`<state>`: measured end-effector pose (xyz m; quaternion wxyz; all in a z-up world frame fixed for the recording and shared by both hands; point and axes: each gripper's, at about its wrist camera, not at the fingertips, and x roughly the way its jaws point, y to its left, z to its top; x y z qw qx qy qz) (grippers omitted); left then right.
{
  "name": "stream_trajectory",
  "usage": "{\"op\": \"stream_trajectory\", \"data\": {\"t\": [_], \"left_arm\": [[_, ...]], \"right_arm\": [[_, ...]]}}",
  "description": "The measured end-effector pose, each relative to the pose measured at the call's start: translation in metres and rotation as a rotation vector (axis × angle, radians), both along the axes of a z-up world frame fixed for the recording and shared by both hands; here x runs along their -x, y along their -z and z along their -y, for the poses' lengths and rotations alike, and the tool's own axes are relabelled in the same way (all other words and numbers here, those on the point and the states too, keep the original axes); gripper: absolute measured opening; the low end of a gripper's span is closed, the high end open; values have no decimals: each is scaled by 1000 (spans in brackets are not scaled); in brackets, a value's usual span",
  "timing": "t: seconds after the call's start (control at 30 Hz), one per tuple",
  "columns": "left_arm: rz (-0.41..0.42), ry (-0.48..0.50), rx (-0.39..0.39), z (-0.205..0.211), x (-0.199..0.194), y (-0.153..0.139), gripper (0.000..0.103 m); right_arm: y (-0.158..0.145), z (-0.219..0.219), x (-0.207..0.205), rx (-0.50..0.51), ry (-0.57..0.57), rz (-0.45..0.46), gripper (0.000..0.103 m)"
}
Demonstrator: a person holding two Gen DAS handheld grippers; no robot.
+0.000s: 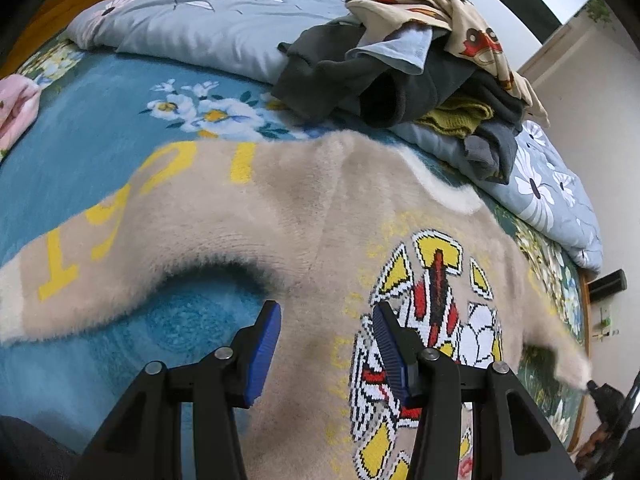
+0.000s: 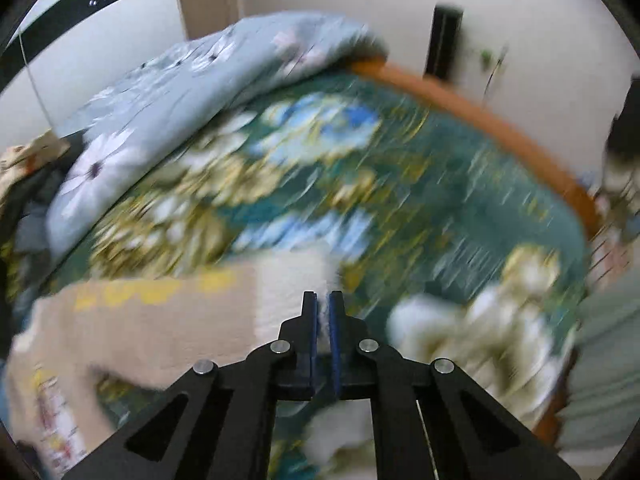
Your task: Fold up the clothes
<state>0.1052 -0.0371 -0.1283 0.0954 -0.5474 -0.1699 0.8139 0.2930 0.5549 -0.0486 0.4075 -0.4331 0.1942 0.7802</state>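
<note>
A fuzzy beige sweater (image 1: pixel 304 216) with yellow lettering and a red, yellow and white crest lies spread on the blue floral bed cover (image 1: pixel 100 108). My left gripper (image 1: pixel 326 316) is open just above the sweater's body, its blue pads on either side of plain beige fabric beside the crest. My right gripper (image 2: pixel 323 304) is shut on the white cuff of the sweater's sleeve (image 2: pixel 168 320) and holds it above the bed; that view is blurred by motion. The right gripper also shows in the left wrist view (image 1: pixel 590 385) at the sleeve's tip.
A pile of unfolded clothes (image 1: pixel 404 60) sits behind the sweater on a grey-blue floral quilt (image 1: pixel 208 12). A pink garment (image 1: pixel 16 108) lies at the far left. The bed's wooden edge (image 2: pixel 492 120) and a wall run along the right.
</note>
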Motion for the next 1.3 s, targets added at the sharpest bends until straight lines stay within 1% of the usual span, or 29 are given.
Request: {"op": "stream_trajectory", "data": {"t": [0.07,0.1,0.13,0.17,0.2,0.27,0.37,0.4,0.47,0.53,0.57,0.6,0.63,0.67,0.7,0.73,0.83,0.9,1.03,1.07,1.13,1.2,1.23,1.3], "left_arm": [[6,-12,-16,3,1,0,52],[9,-21,-30,5,3,-1,52],[11,-31,-46,7,4,-3,52],[-3,-39,-68,12,6,-9,52],[-21,-48,-91,17,8,-16,52],[-54,-61,-111,31,14,-32,52],[-132,-124,-124,77,19,-62,52],[-151,-155,-101,99,17,-69,53],[-184,-219,-46,144,13,-82,59],[-146,-277,47,191,2,-74,61],[-123,-306,95,215,-3,-68,61],[-75,-335,109,234,-10,-55,61],[-22,-364,116,253,-17,-40,61],[21,-395,103,268,-24,-25,61],[52,-423,83,279,-31,-11,61],[85,-446,40,288,-39,6,61],[107,-452,-64,294,-50,38,61],[121,-439,-113,292,-50,52,61],[112,-424,-182,291,-50,57,59],[113,-406,-197,288,-49,58,52],[115,-363,-224,281,-46,59,44],[135,-320,-180,272,-42,61,29],[139,-302,-152,267,-39,61,18],[103,-302,-89,266,-37,52,14]], "right_arm": [[-3,-15,4,-71,21,59,0],[0,-23,7,-79,24,87,0],[4,-28,9,-53,22,91,0],[7,-32,10,-31,22,92,0],[8,-33,10,-23,21,84,0],[8,-27,11,-12,-1,59,0],[6,-9,14,43,-66,3,0],[5,-2,15,62,-88,-16,0],[3,16,23,96,-140,-53,0],[1,36,28,120,-200,-69,3],[0,48,31,127,-229,-71,10],[1,59,35,136,-253,-72,21],[2,71,39,147,-278,-73,26],[4,83,44,162,-304,-73,30],[6,94,50,176,-332,-68,30],[9,106,57,187,-361,-62,30],[13,142,75,205,-444,-44,30],[14,165,84,218,-494,-42,30],[10,200,93,203,-564,-30,30],[9,206,94,201,-574,-27,31],[10,215,95,212,-583,-22,31],[12,222,96,225,-587,-15,31],[13,226,96,230,-589,-10,31],[15,232,95,239,-593,-2,31]]}}
